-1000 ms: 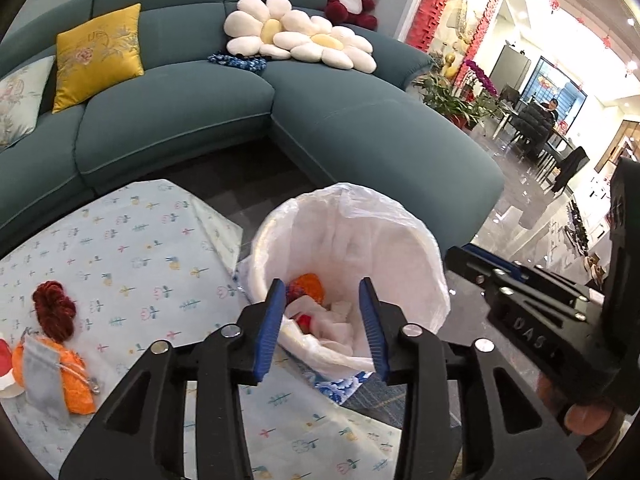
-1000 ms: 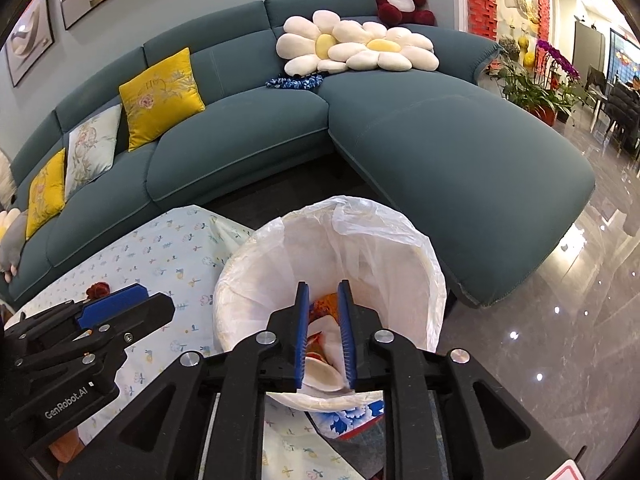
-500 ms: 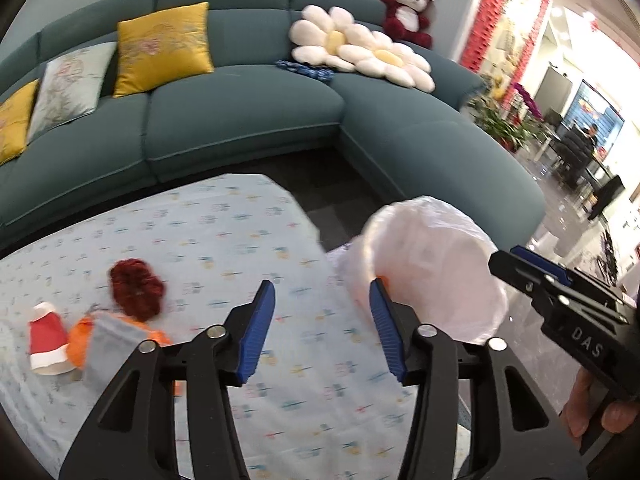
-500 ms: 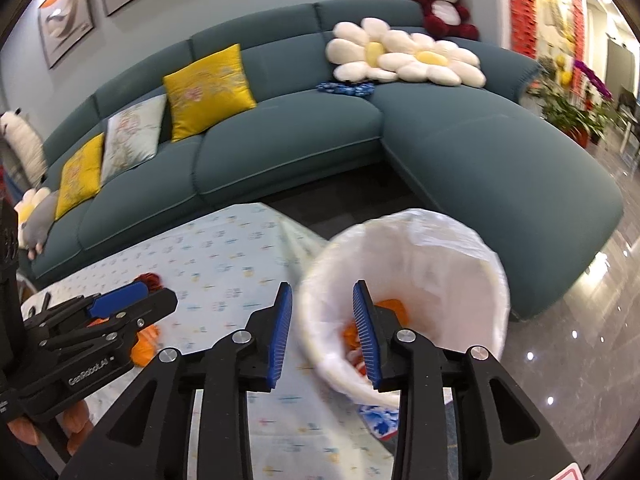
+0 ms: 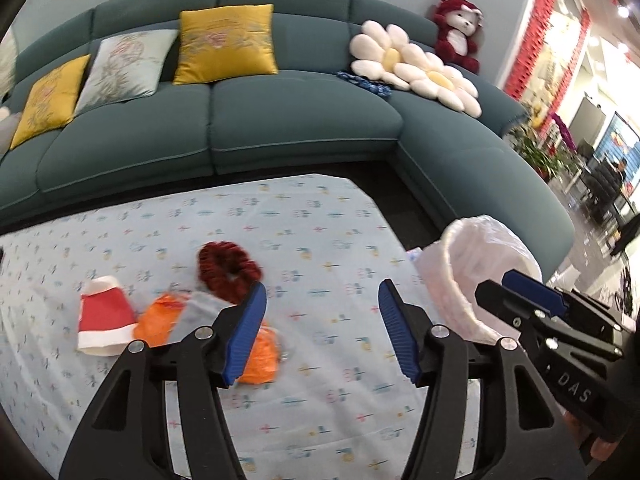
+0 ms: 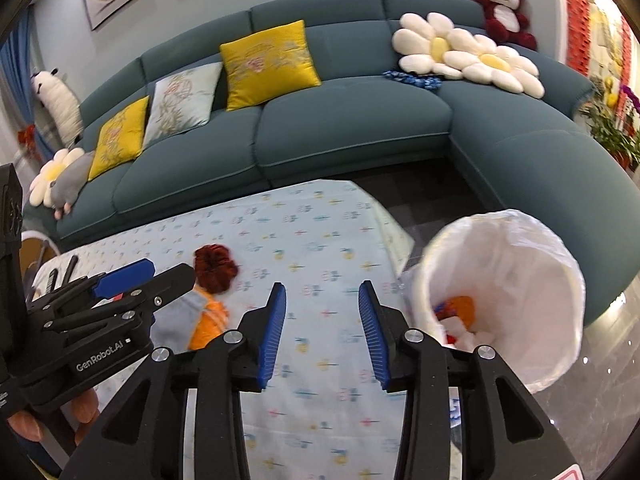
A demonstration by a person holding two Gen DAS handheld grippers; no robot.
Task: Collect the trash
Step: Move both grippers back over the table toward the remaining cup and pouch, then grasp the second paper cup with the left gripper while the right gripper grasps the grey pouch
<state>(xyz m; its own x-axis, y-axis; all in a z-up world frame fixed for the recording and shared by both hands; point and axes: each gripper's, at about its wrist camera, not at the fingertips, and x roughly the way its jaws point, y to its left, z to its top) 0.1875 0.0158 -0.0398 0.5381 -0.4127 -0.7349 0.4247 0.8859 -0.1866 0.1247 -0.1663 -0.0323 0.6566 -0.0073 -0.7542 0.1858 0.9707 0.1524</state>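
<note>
A white-lined trash bin stands at the table's right end with orange and white scraps inside; it also shows in the left wrist view. On the patterned tablecloth lie a dark red scrunchie, a red and white cone-shaped piece, an orange wrapper and a grey pouch. My left gripper is open and empty above the cloth, just right of these. My right gripper is open and empty between the scrunchie and the bin.
A teal sectional sofa curves behind the table and the bin, with yellow cushions, flower cushions and a red plush bear. Glossy floor lies to the right of the bin.
Both grippers have swung left, from over the bin to over the tablecloth. The right gripper has opened wide. The left gripper stayed open.
</note>
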